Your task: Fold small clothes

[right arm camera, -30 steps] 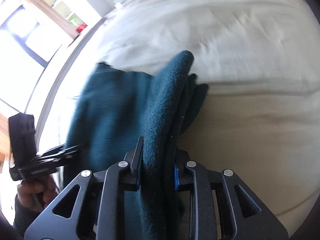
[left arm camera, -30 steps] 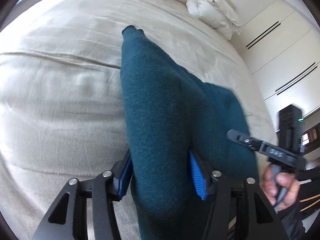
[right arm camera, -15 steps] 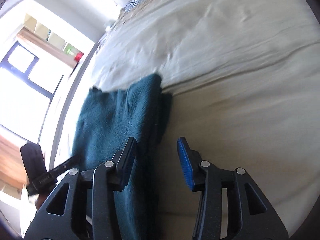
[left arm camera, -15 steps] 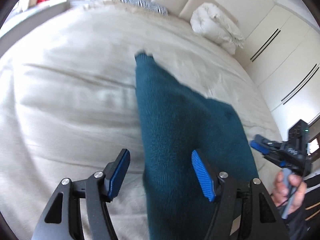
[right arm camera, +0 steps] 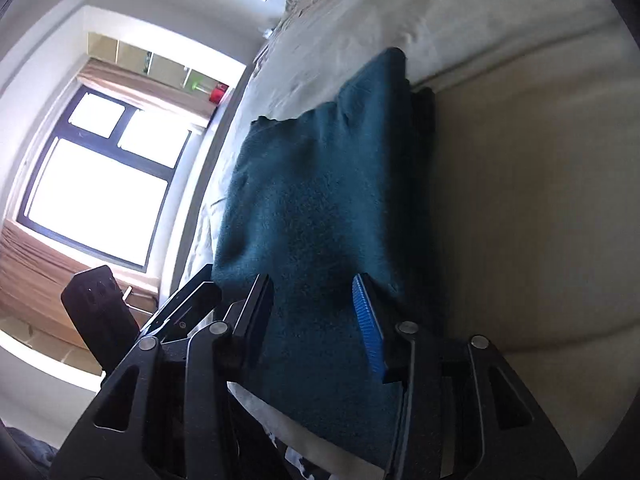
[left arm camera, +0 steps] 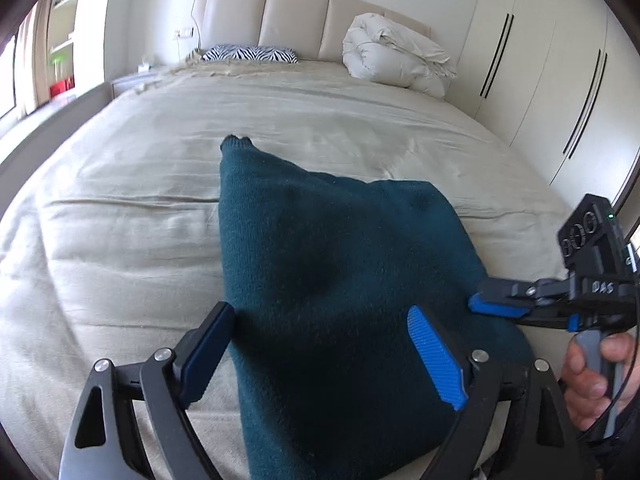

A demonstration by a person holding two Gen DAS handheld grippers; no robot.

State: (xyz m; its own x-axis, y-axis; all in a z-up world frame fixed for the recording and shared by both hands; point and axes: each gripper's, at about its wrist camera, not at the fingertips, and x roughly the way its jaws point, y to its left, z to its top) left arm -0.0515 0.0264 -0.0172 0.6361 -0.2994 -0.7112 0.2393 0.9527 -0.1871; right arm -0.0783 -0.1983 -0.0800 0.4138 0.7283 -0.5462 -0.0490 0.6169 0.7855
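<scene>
Beige bedding (left arm camera: pixel 140 208) covers the wide bed where the work goes on. Both tools are spread wide with nothing between their pads: the left gripper (left arm camera: pixel 320 356) straddles the near end of the teal sweater (left arm camera: pixel 332 272), and the right gripper (right arm camera: pixel 316 320) hangs over the same garment's near edge. From the left wrist camera, the right gripper (left arm camera: pixel 498 306) comes in at three o'clock, a hand (left arm camera: pixel 592 372) around its handle. Folded into a thick wedge, that sweater lies flat on the cover. Toward twelve o'clock sit a zebra-print pillow (left arm camera: pixel 250 54), a rolled white duvet (left arm camera: pixel 394 60) and the padded headboard (left arm camera: pixel 296 16); wardrobe doors (left arm camera: pixel 560 80) stand at two o'clock.
</scene>
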